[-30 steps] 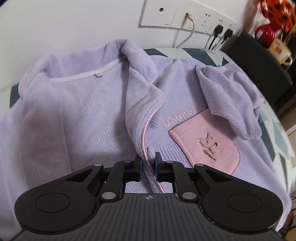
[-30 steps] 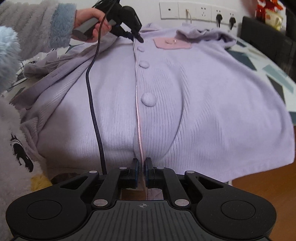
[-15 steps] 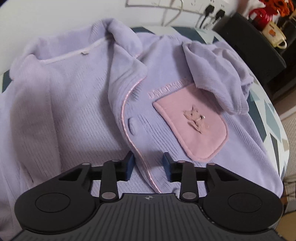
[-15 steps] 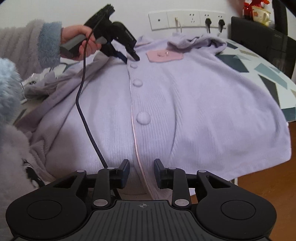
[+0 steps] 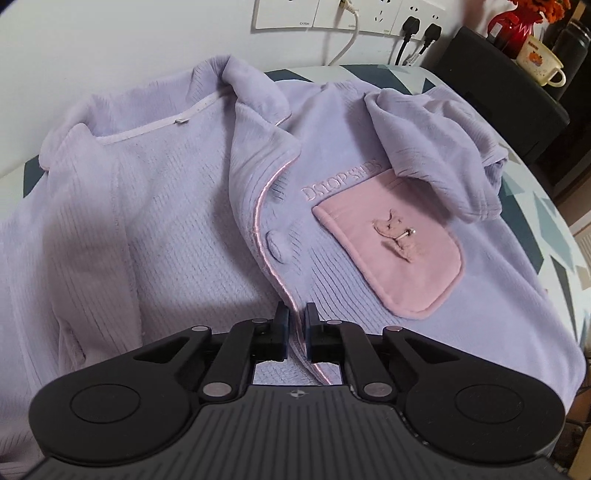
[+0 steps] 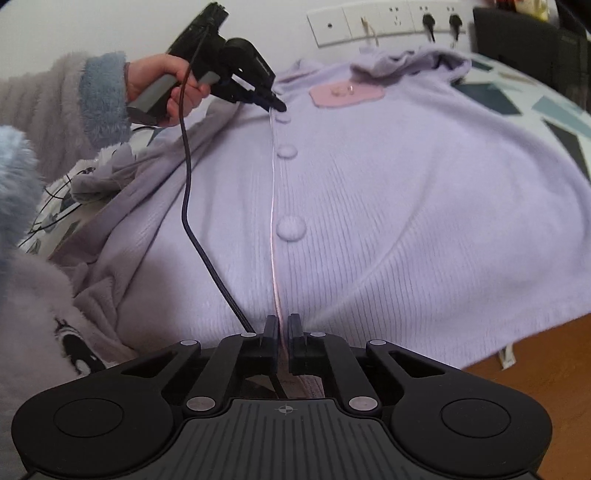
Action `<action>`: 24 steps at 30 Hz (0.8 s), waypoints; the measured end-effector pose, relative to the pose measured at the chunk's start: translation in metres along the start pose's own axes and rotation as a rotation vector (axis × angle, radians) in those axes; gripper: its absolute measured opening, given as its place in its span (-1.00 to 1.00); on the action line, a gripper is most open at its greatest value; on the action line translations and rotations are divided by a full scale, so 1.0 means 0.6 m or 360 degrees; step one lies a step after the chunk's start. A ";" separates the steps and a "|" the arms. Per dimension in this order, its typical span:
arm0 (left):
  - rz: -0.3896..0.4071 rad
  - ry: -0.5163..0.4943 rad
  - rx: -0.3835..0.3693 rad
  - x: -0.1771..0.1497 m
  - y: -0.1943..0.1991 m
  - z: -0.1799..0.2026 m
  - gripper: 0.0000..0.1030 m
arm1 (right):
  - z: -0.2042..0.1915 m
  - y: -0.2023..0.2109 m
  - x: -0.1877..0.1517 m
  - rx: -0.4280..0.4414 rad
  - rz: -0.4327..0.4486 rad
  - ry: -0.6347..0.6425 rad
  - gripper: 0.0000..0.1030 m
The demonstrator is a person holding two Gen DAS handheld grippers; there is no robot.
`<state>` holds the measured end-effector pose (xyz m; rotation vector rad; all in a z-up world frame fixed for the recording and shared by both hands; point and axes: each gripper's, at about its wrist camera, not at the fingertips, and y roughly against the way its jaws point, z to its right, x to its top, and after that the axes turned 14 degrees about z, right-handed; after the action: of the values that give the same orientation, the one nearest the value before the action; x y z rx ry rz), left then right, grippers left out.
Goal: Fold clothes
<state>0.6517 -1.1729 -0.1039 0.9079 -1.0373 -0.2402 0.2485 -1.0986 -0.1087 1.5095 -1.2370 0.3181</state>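
A lilac fleece pajama top (image 5: 177, 206) with a pink chest pocket (image 5: 391, 251) lies front-up on the table; it also shows in the right wrist view (image 6: 388, 192). My left gripper (image 5: 295, 317) is shut on its pink-piped front edge (image 5: 258, 206) just below the top button. It shows in the right wrist view (image 6: 275, 105), held in a hand, pinching the edge near the collar. My right gripper (image 6: 282, 325) is shut on the same piped edge (image 6: 272, 206) at the hem, near the table's front edge.
The table (image 5: 546, 206) has a geometric-patterned cloth. A wall socket strip with plugs (image 5: 369, 16) is behind; a black box (image 5: 498, 85) and a mug (image 5: 539, 66) stand at the back right. A cable (image 6: 192, 206) trails across the top's left half. Wooden floor (image 6: 535, 369) lies at the right.
Half a second ago both grippers were open over the piped front edge; both have now closed on it, the left near the top button, the right at the hem.
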 end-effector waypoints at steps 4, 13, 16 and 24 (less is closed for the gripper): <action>-0.0047 -0.0032 0.0099 0.002 0.000 0.011 -0.08 | 0.007 -0.008 -0.001 -0.0041 -0.0021 -0.0049 -0.71; 0.0151 -0.0220 -0.0054 -0.009 0.081 0.103 0.52 | 0.031 0.065 0.018 -0.0277 0.0180 -0.0188 0.33; 0.0127 -0.0254 -0.0139 -0.018 0.082 0.141 0.52 | 0.080 0.089 0.027 -0.0439 0.0242 -0.0238 0.35; 0.0176 0.0080 -0.0258 0.034 0.036 0.189 0.52 | 0.220 0.128 0.051 -0.0880 0.0474 -0.0408 0.29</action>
<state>0.5638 -1.2316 -0.0527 0.7049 -1.0028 -0.2050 0.1457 -1.2140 -0.0901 0.9084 -1.5994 -0.0341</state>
